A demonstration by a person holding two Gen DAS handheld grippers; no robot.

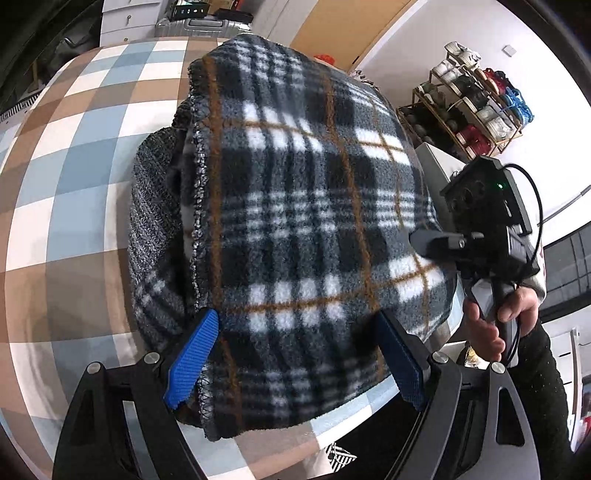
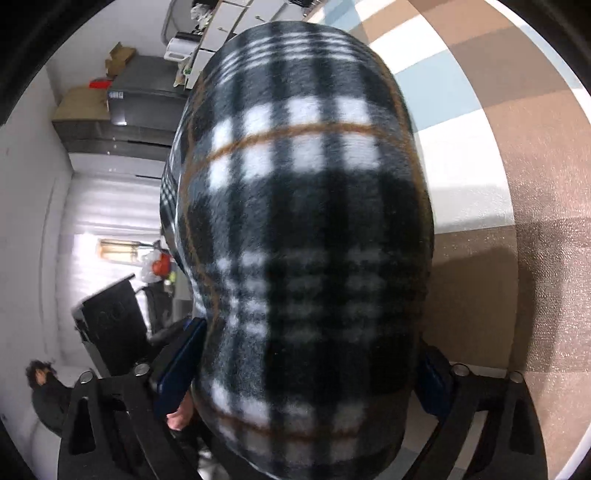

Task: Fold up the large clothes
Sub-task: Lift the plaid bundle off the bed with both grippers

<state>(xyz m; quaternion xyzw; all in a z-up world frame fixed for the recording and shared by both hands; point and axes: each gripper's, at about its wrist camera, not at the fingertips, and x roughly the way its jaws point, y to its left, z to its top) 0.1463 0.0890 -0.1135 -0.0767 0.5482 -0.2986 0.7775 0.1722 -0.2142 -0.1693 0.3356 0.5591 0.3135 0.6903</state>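
Plaid fleece garment (image 1: 306,206) folded into a thick bundle on the checkered tabletop (image 1: 74,166); in the left wrist view it fills the centre, dark grey/white checks with thin brown lines; stitched hem edge running along its 9 o'clock side, grey knit layer (image 1: 155,206) showing from under that edge; near end of bundle overhangs or reaches the tabletop edge at 6 o'clock, cannot tell which.

Left hand-held gripper (image 1: 295,354) at 6 o'clock of its view, jaws spread wide, blue pads either side of the near end of the garment; left pad (image 1: 192,362) lies against the fabric at the hem, right pad beside the fabric; not pinching a fold, so released.

Right hand-held gripper (image 1: 436,243) seen at 3 o'clock in the left wrist view, a black finger tip on the garment's right edge, person's hand (image 1: 491,317) on its handle below; in the right wrist view (image 2: 310,373) the garment (image 2: 306,229) bulges up between both dark-blue pads and fills the centre, blurred; jaws wide, fabric between them, whether pads actually press cannot tell; tabletop (image 2: 498,184) at 2 o'clock.

Wire rack with spools (image 1: 472,107) at 2 o'clock against the white wall; silver suitcase (image 1: 199,26) at 11 o'clock beyond the tabletop.
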